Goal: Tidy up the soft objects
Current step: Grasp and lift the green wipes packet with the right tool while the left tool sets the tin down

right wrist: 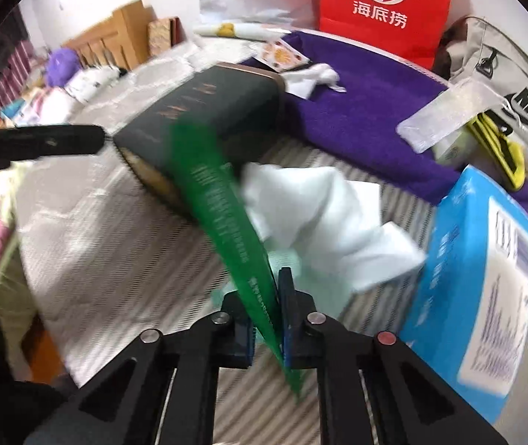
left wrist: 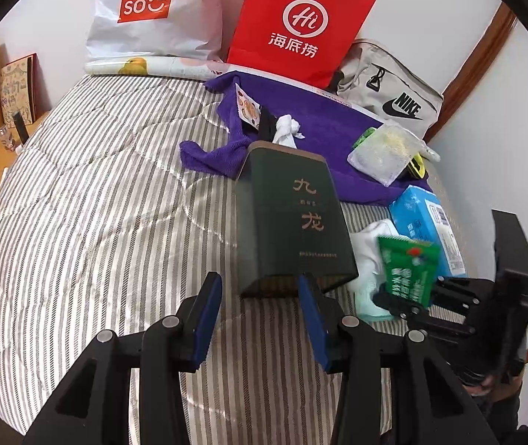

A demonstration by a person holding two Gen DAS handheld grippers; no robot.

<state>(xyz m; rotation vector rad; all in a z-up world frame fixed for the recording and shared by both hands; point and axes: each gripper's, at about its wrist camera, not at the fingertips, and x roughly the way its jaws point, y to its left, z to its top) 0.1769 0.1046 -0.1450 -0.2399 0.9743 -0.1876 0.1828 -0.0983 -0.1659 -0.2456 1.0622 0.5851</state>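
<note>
Green sachet [right wrist: 226, 218], thin, light, floppy and slick, sits lower centre clenched edge-on in right claw [right wrist: 269, 319] over the striped bed [right wrist: 89, 244]; grip flat faces mid-pack; left claw [left wrist: 260, 319] released, empty.

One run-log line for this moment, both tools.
left tool: open, at dark green box | right tool: shut on green packet | white cloth: on bed
</note>
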